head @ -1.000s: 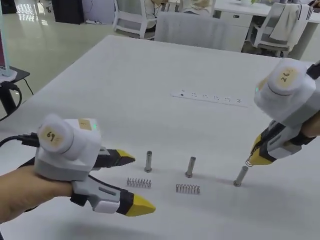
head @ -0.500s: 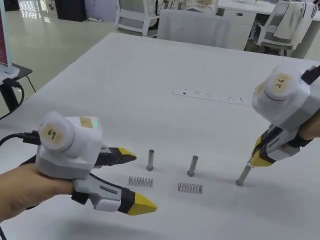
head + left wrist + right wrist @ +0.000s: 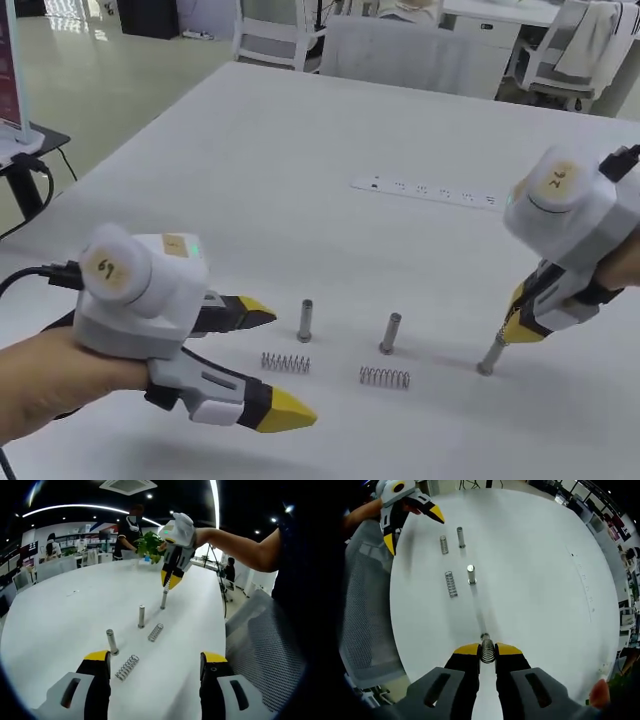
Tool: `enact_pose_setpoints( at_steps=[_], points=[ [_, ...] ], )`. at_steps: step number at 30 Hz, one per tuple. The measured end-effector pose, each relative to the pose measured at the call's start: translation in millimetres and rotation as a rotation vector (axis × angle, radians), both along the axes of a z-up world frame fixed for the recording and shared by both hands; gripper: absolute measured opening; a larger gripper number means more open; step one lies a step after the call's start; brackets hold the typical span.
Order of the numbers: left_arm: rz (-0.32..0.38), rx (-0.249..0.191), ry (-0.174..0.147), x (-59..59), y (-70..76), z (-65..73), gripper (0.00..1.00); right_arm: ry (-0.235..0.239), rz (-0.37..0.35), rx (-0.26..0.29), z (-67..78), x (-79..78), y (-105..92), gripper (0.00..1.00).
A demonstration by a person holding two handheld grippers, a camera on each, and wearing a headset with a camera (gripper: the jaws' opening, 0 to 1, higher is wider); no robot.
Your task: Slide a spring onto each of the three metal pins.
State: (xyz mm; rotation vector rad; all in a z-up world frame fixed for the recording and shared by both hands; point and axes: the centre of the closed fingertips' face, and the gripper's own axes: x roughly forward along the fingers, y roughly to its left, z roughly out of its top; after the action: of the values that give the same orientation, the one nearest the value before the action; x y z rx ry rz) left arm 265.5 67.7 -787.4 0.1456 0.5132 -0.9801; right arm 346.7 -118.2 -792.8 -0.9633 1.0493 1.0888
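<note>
Three metal pins stand upright in a row on the white table [image 3: 300, 180]: the left pin [image 3: 305, 320], the middle pin [image 3: 390, 333] and the right pin [image 3: 490, 355]. Two springs lie flat in front of them, one [image 3: 286, 362] near the left pin and one [image 3: 385, 377] near the middle pin. My right gripper [image 3: 515, 325] is shut on a third spring [image 3: 488, 652], held just at the top of the right pin [image 3: 484, 636]. Left of the row, my left gripper [image 3: 280, 362] hovers open with nothing between its fingers, facing the near spring [image 3: 126, 667].
A white power strip [image 3: 425, 192] lies farther back on the table. Office chairs [image 3: 400, 55] stand at the far edge. The near table edge runs close under both hands. A person [image 3: 131, 530] stands beyond the table beside a plant.
The head camera has shifted a little. My right gripper has sunk slightly with its spring at the right pin's top. The left gripper has stayed put.
</note>
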Motion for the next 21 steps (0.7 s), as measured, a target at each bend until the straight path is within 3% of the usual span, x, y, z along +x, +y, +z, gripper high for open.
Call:
enact_pose_setpoints(
  at_steps=[21],
  points=[
    [0.003, 0.005, 0.006, -0.8, 0.4, -1.8, 0.69, 0.031, -0.022, -0.016, -33.8, 0.4, 1.2, 0.09]
  ],
)
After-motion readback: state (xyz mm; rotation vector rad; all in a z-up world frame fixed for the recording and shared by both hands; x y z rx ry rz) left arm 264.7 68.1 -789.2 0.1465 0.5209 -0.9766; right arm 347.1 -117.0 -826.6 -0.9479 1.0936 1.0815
